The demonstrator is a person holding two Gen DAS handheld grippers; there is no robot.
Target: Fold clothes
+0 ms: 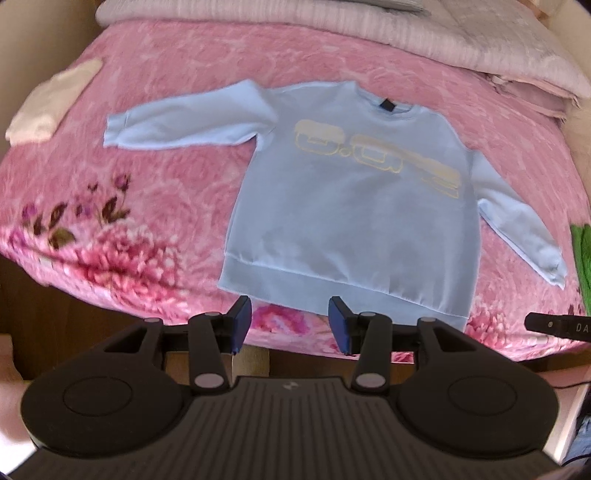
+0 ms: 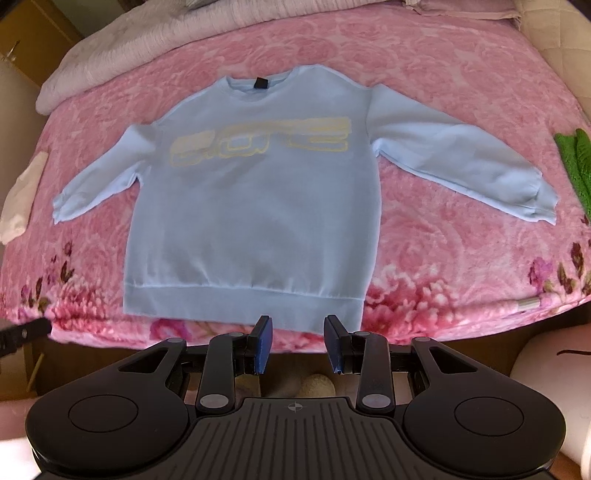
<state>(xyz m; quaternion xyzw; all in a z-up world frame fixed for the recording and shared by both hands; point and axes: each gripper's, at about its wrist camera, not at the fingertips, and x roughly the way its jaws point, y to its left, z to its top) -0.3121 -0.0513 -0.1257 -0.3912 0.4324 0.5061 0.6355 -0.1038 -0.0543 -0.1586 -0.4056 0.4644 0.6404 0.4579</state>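
Pink floral blanket (image 2: 424, 74) covering bed. Left hand-held gripper (image 1: 291, 323): level at near bed edge, fingers apart, empty, just short of hem. Right hand-held gripper (image 2: 298, 341): same pose, fingers apart, empty. Light blue sweatshirt (image 2: 258, 206): flat, face up, sleeves spread, bare blanket on both sides. White cloth (image 1: 51, 99) far left; green garment (image 2: 576, 162) at right edge; grey quilt (image 1: 443, 33) at far end.

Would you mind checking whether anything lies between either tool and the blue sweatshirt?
Nothing visible does. Both the left tool and right tool hang open just before the blue sweatshirt, near its hem.
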